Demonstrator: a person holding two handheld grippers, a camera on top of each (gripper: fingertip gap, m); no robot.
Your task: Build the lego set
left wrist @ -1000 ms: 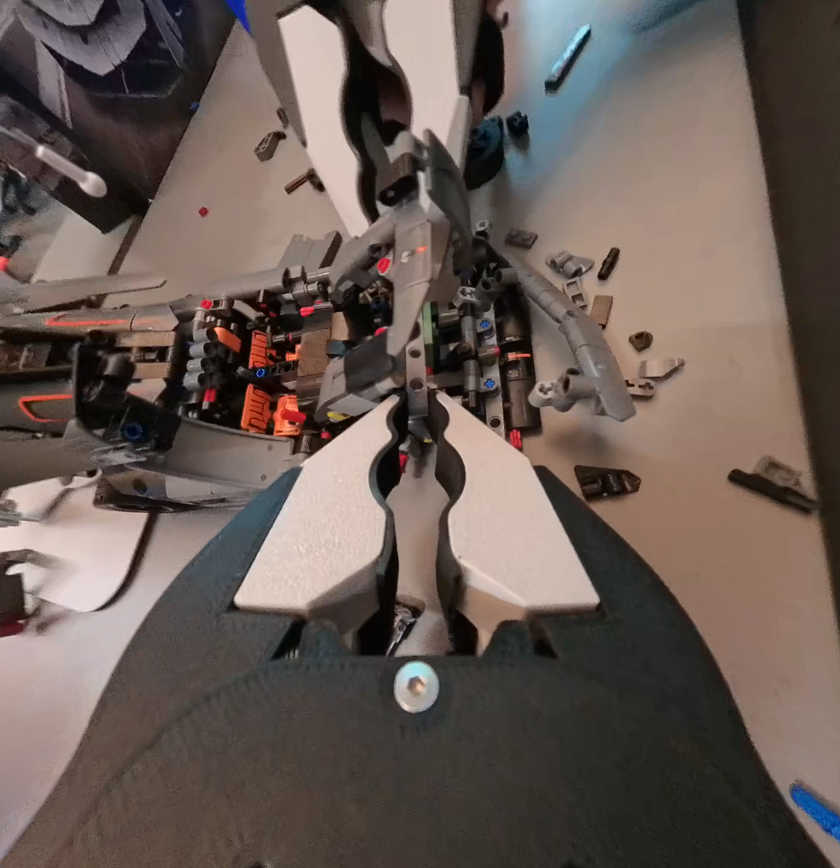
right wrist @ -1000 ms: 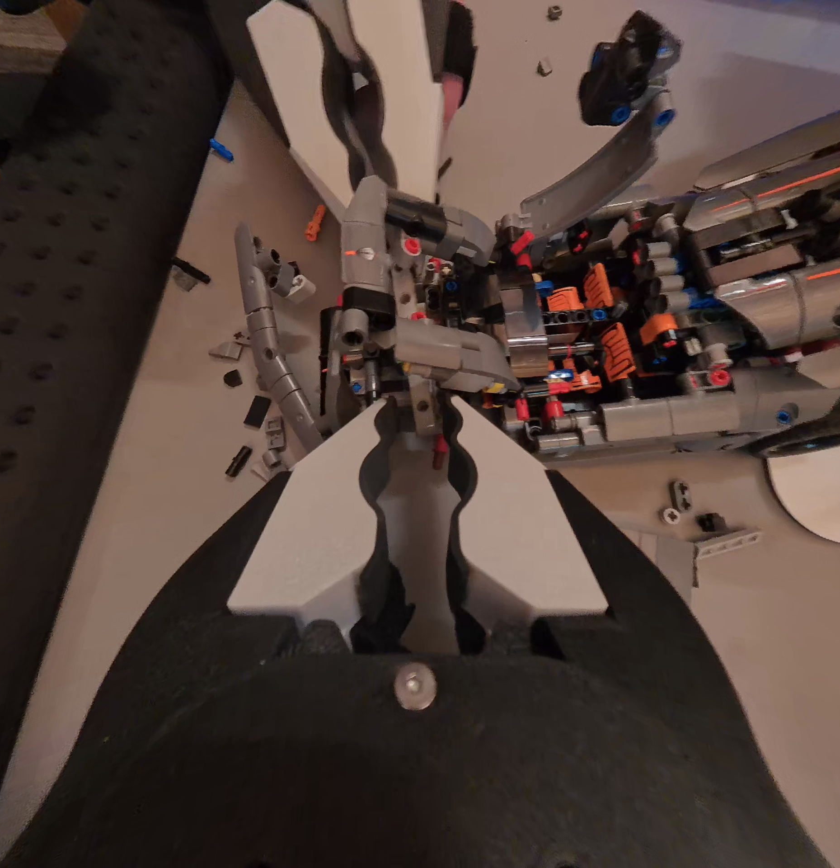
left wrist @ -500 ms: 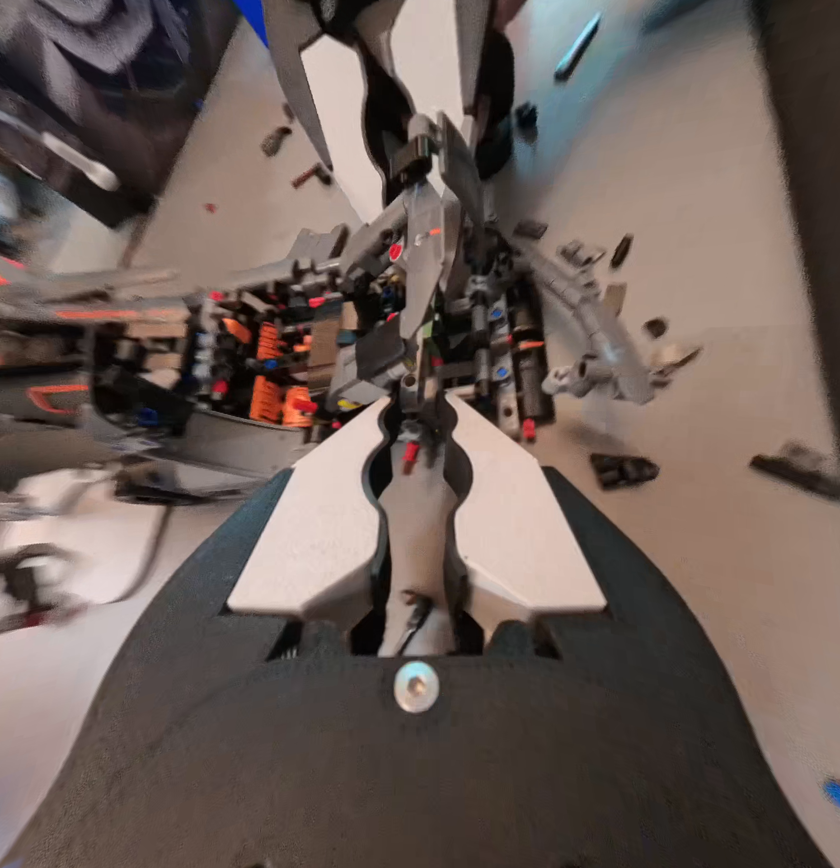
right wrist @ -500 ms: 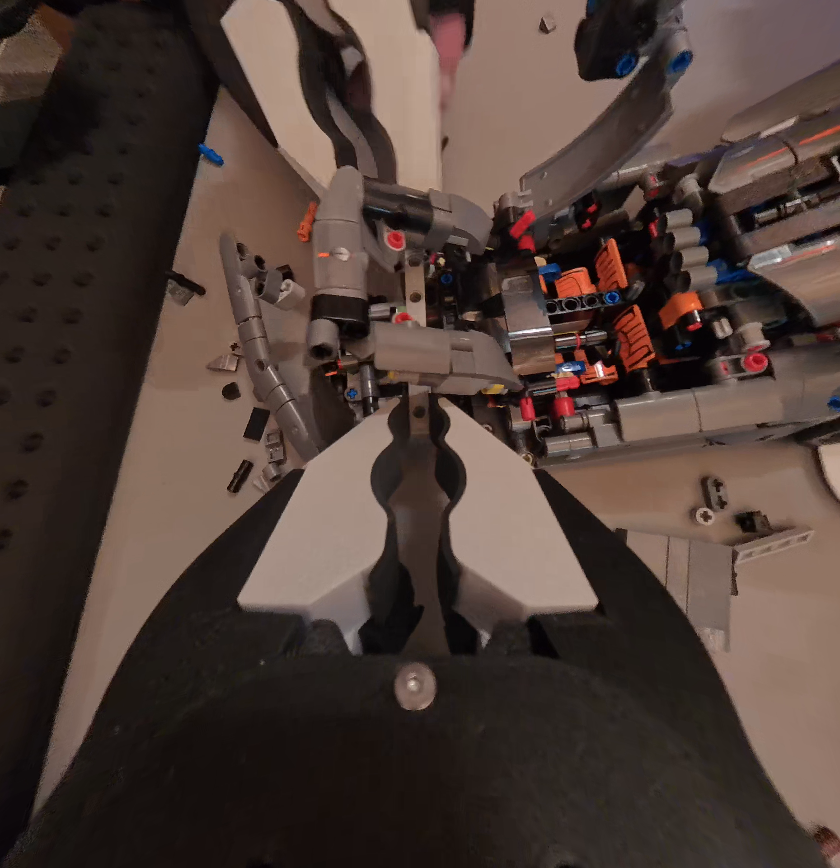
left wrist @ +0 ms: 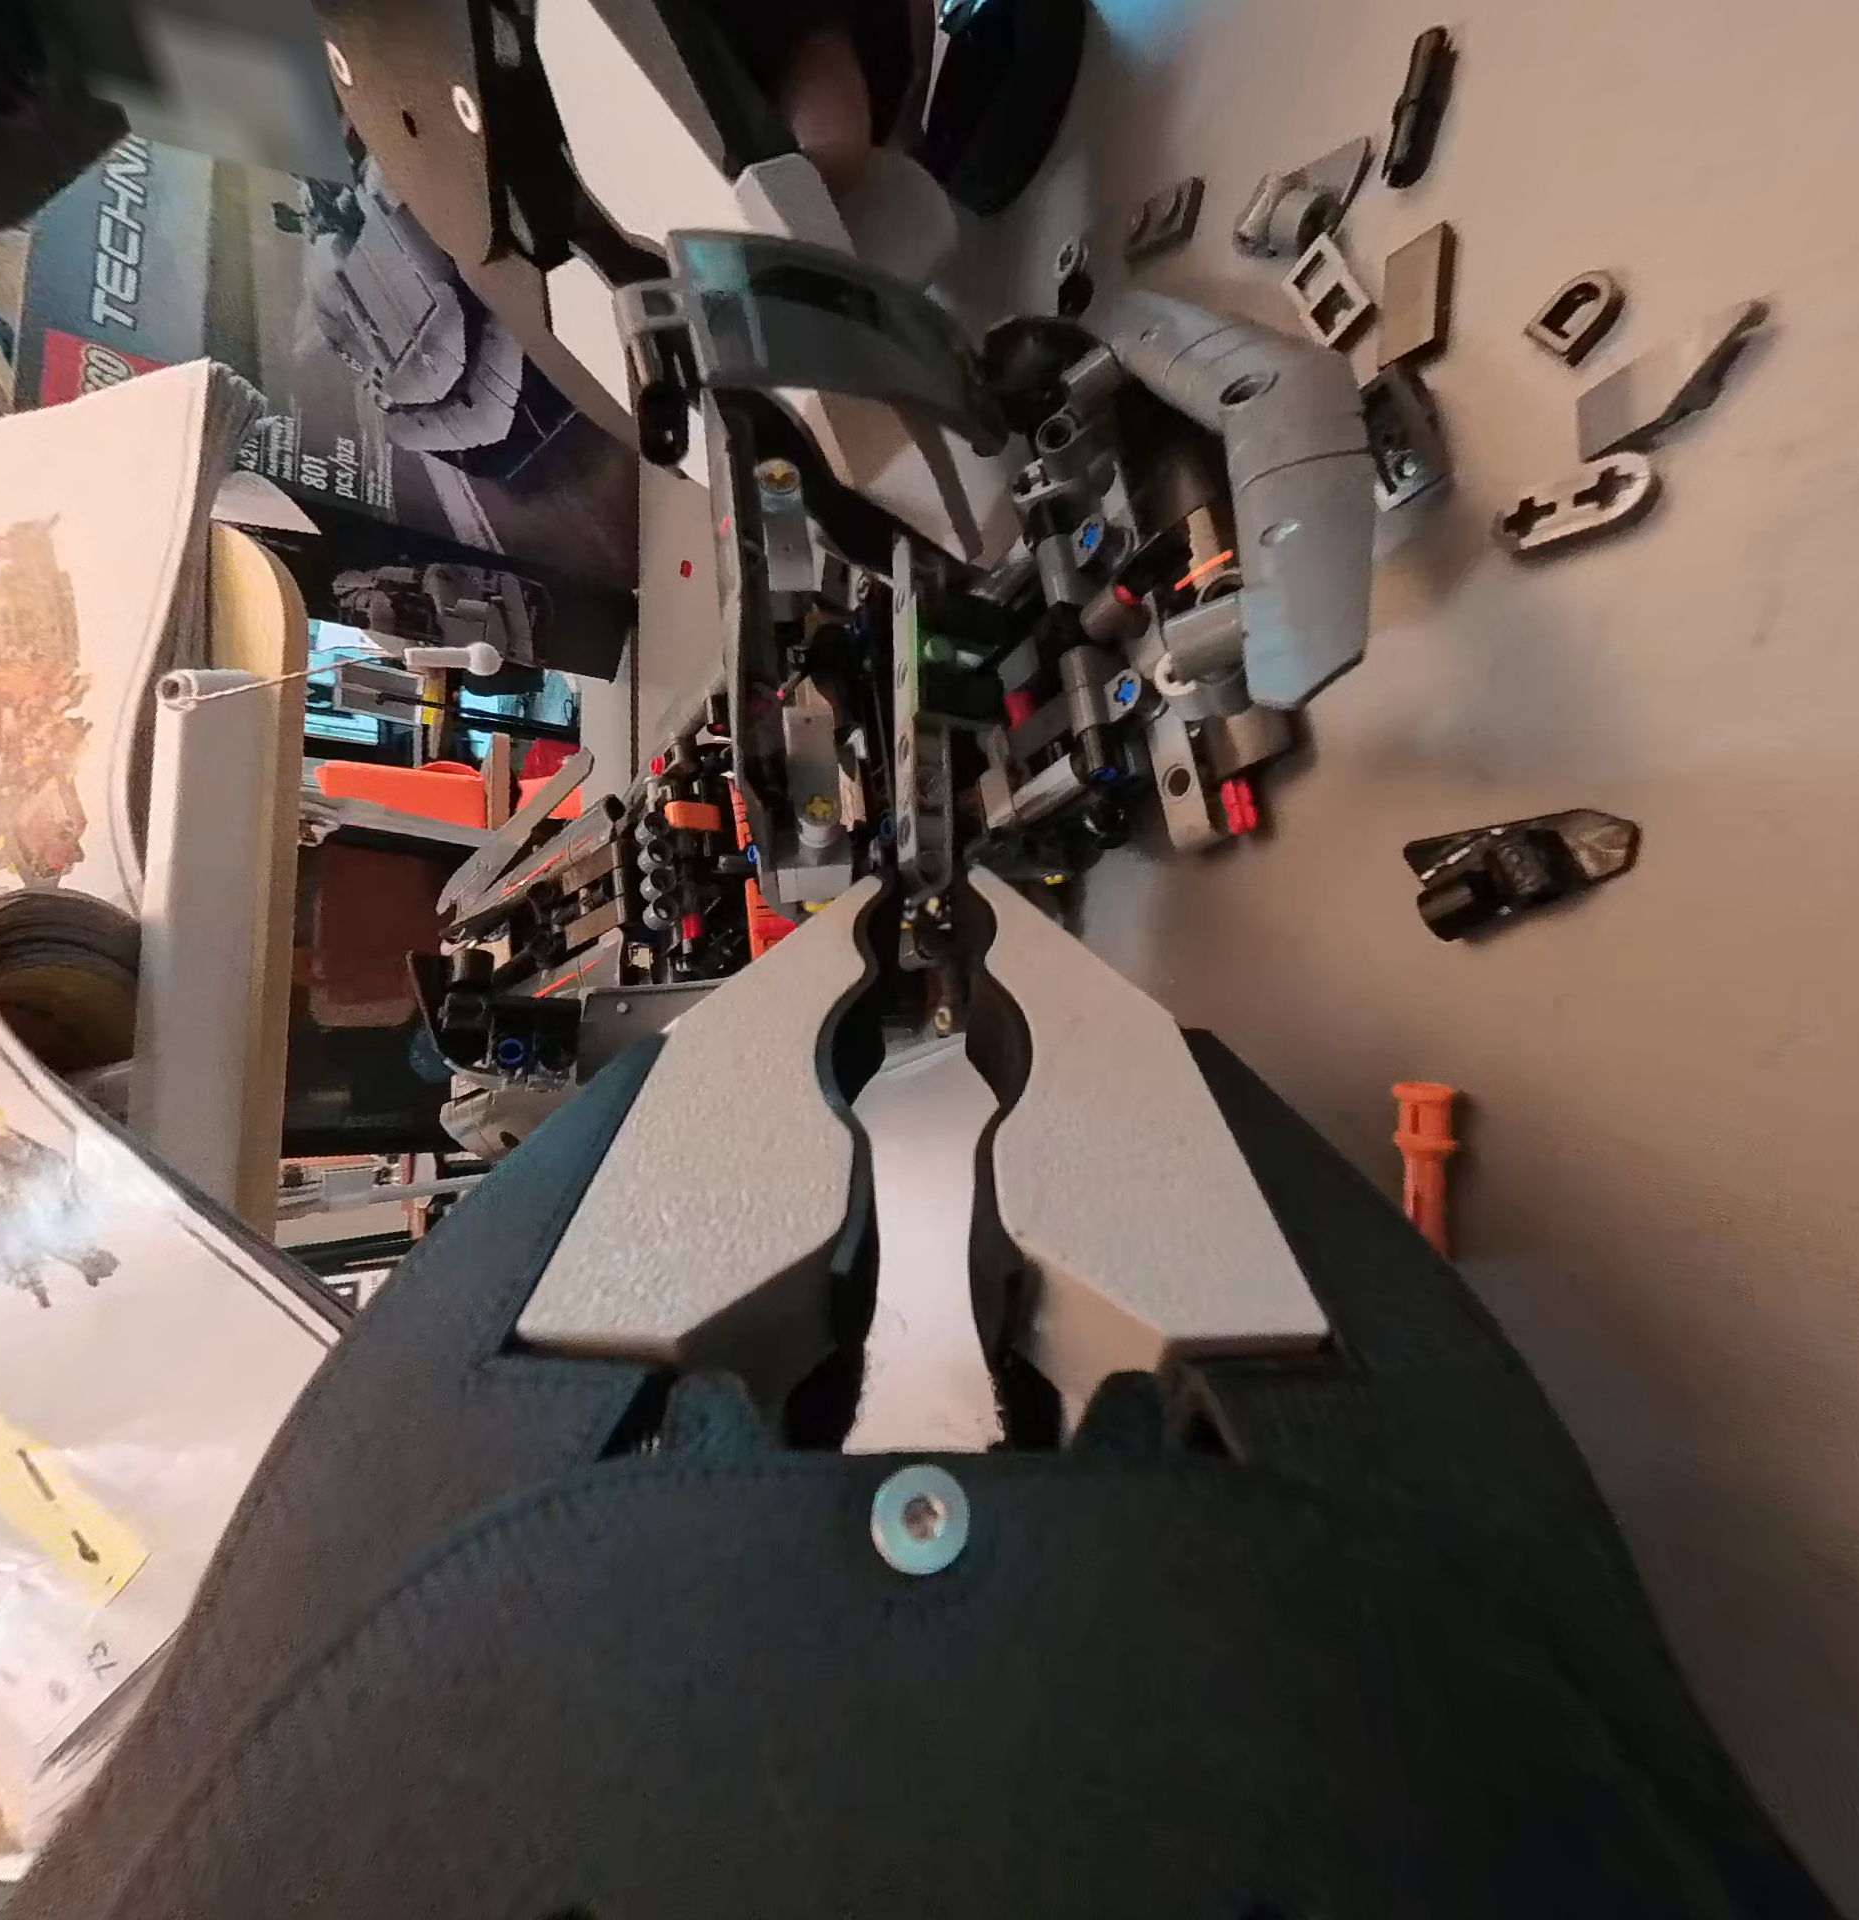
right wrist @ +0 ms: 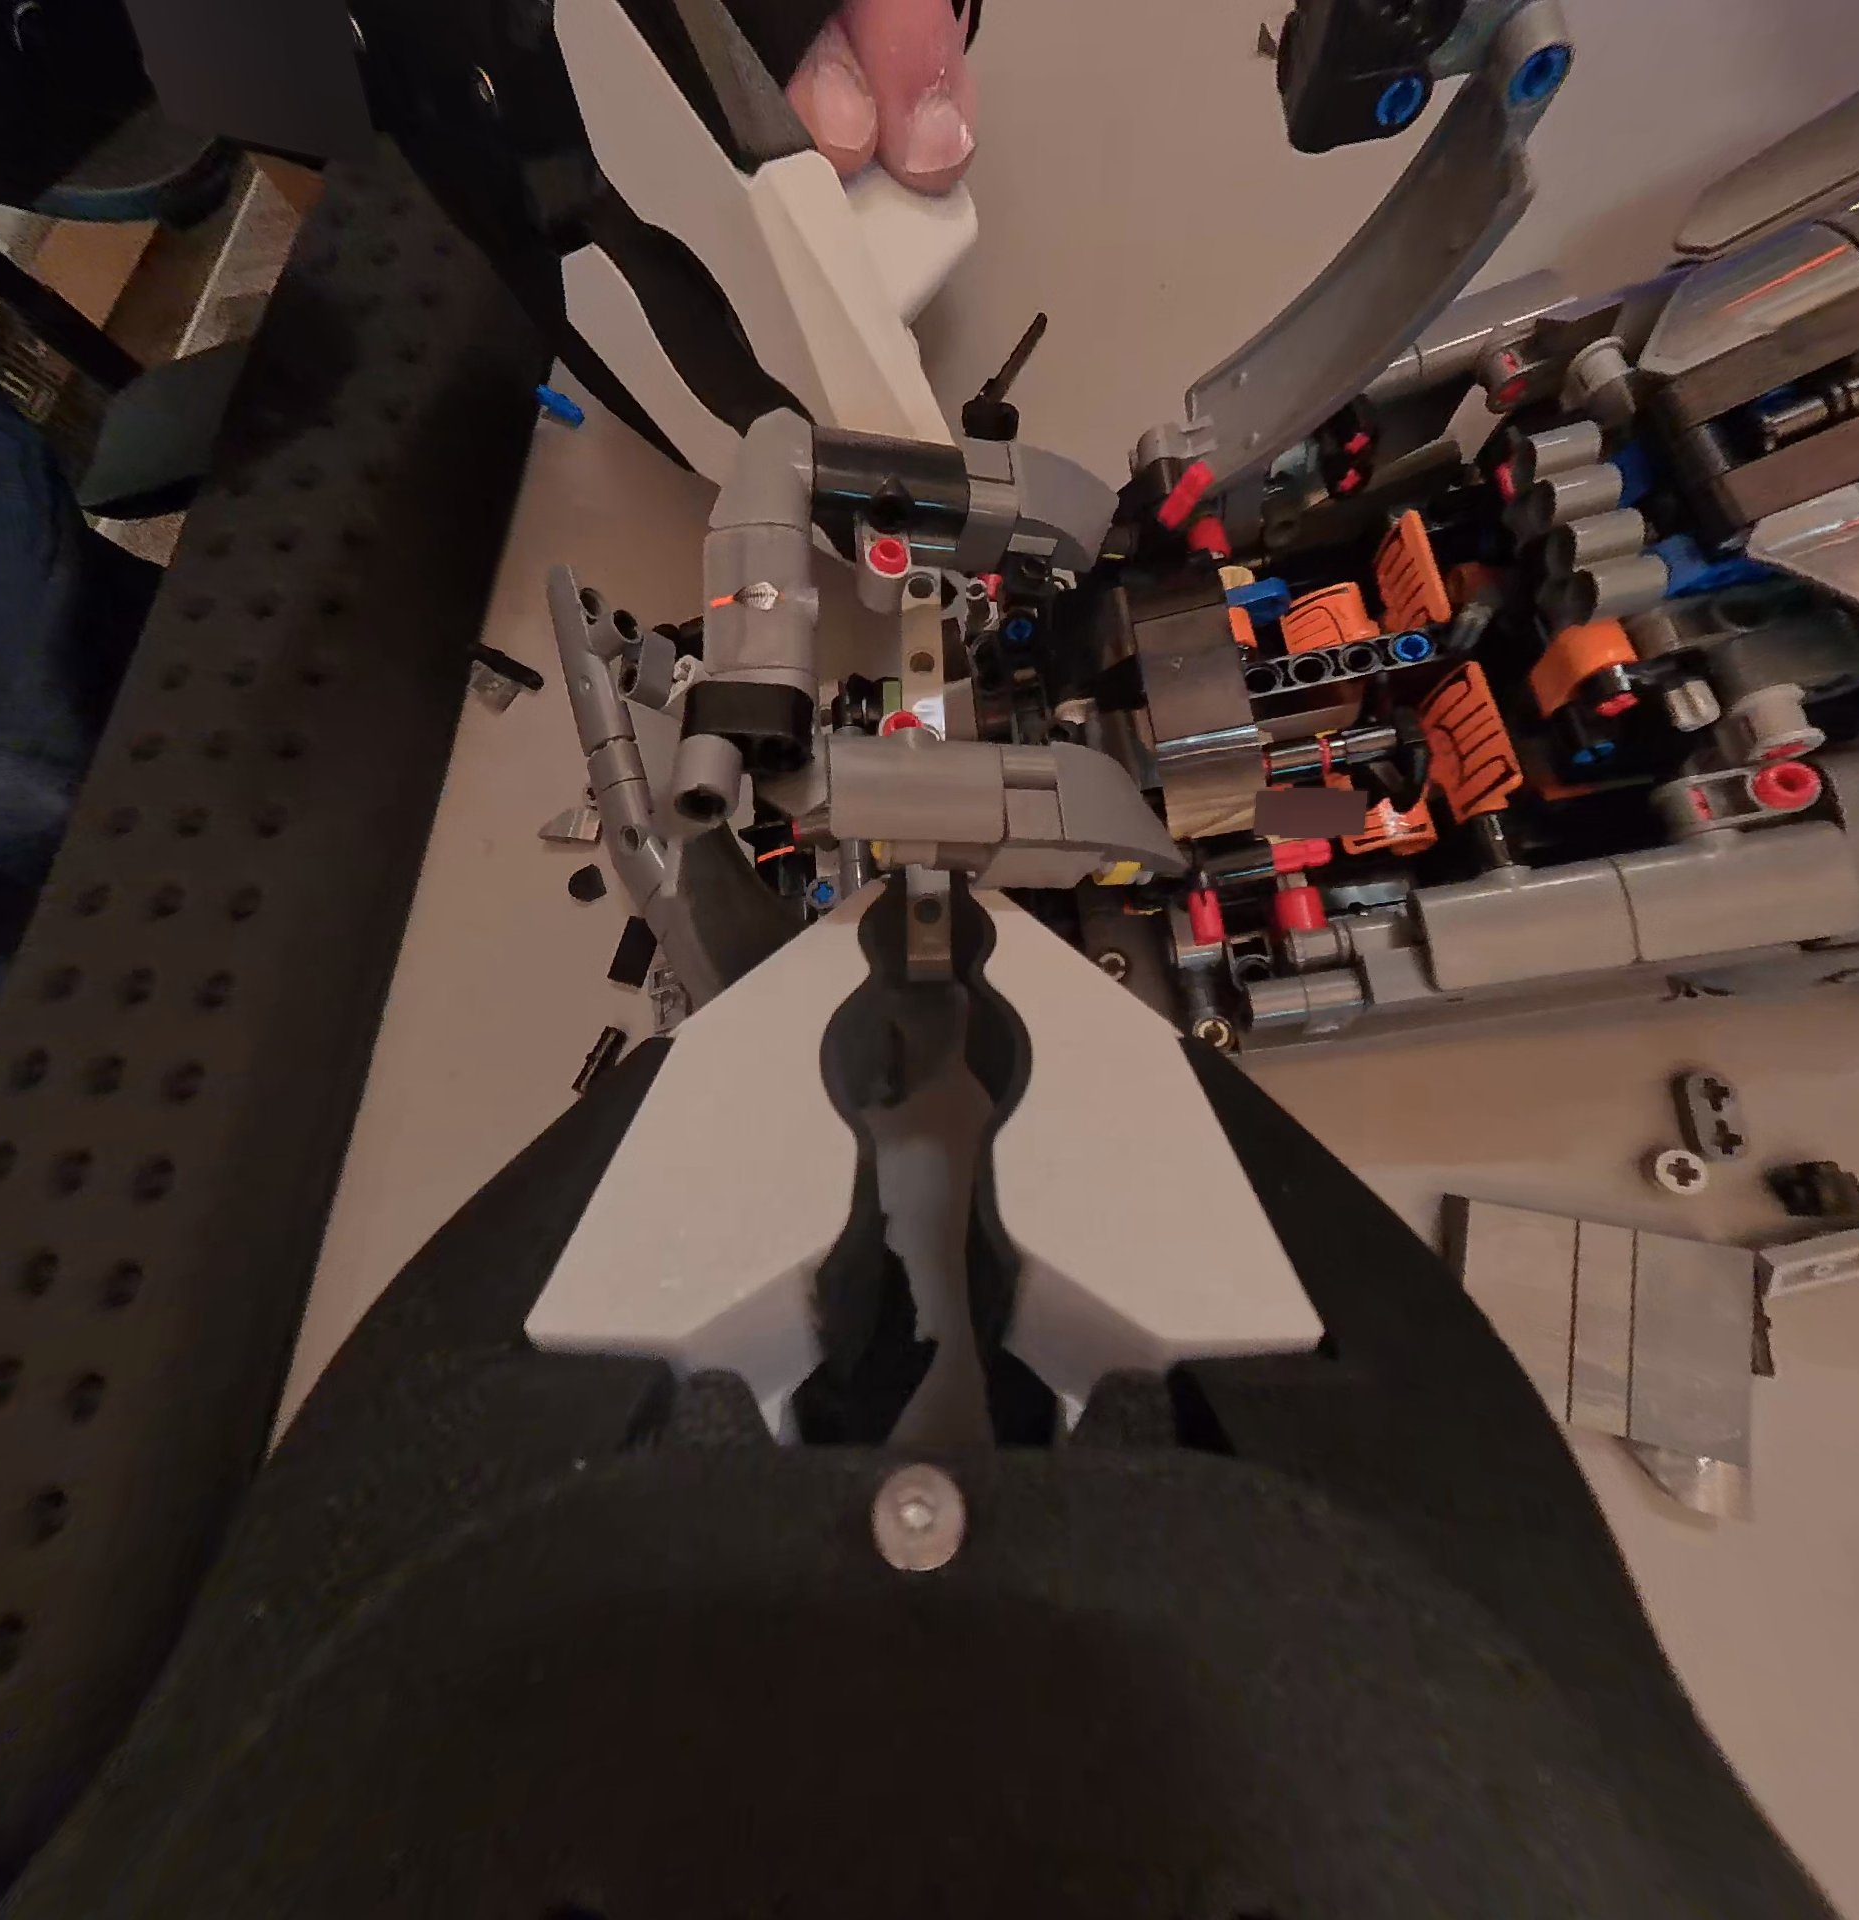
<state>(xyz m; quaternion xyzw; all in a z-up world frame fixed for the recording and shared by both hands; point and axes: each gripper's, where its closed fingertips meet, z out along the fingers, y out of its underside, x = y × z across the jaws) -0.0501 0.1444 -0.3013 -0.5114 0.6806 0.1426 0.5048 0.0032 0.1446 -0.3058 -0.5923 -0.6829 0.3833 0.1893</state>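
I hold the lego car (right wrist: 1320, 727) on the tabletop (left wrist: 1527, 1039) from opposite sides: left gripper (left wrist: 925, 894) and right gripper (right wrist: 925, 914) each nearly closed on its thin grey beam (right wrist: 923, 925), pointing straight ahead.

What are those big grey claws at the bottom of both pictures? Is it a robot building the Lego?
No robot: a person holds two pinching tools, one in each hand, and a camera rides on each tool. One picture looks along the left gripper, the other along the right gripper. Both are closed on a thin grey beam that is part of the half-built Lego car, pinching it from opposite sides. Loose grey pieces and an orange pin lie on the table. The instruction book sits beside it.
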